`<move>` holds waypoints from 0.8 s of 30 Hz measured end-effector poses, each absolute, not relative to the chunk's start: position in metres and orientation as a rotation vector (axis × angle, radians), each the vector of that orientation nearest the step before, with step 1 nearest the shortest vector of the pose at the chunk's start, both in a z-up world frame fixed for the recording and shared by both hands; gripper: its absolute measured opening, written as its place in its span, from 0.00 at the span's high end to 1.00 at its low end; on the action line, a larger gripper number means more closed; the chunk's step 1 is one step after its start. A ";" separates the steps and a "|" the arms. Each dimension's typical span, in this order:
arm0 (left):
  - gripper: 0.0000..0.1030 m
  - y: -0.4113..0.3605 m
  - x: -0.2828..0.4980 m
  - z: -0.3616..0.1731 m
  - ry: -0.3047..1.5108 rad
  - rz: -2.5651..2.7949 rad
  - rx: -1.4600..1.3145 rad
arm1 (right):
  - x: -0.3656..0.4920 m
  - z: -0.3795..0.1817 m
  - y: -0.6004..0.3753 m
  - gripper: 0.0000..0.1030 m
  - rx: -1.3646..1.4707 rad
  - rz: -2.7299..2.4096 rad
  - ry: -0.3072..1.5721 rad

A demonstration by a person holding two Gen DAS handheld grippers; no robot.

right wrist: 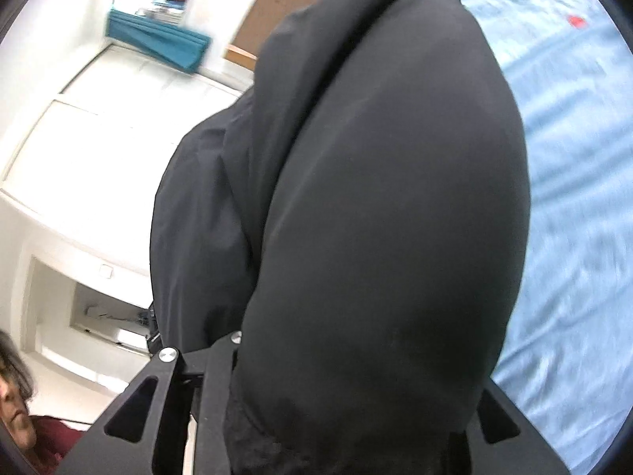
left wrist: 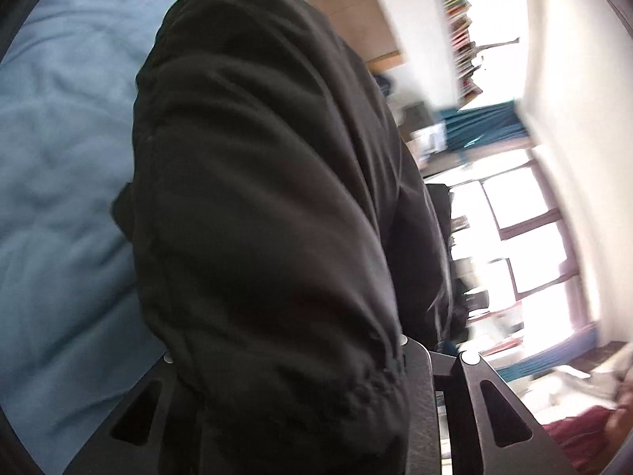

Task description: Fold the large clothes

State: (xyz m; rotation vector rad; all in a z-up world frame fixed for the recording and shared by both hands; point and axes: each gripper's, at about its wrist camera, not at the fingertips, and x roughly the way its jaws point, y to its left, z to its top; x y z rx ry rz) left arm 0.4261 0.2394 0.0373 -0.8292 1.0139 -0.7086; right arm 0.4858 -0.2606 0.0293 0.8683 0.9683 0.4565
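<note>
Black garment (left wrist: 269, 198) hangs bunched between both tools, above a blue bedspread (left wrist: 59, 158). Left gripper (left wrist: 300, 360) has its jaws drawn nearly together on a gathered, elasticated edge of the cloth; the fabric drapes over one finger and hides it. Right gripper (right wrist: 328, 364) is likewise clamped narrow on a smoother portion of the same garment, which billows forward over its jaws. Holding two separate points along one edge probably serves to carry the piece clear of the bed so it can spread under its own weight before being laid flat for folding. Folding proper appears not yet begun. Shelves of books (left wrist: 459, 27) stand beyond
</note>
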 end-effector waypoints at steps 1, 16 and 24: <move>0.72 0.241 0.426 0.022 1.037 -0.678 -0.795 | 0.479 0.020 -0.271 0.76 0.863 0.438 0.994; 0.33 0.332 0.387 0.026 0.895 -0.372 -0.751 | 0.426 -0.017 -0.352 0.24 0.753 0.089 0.916; 0.24 0.307 0.321 0.080 0.829 -0.208 -0.611 | 0.331 0.047 -0.345 0.24 0.666 -0.032 0.846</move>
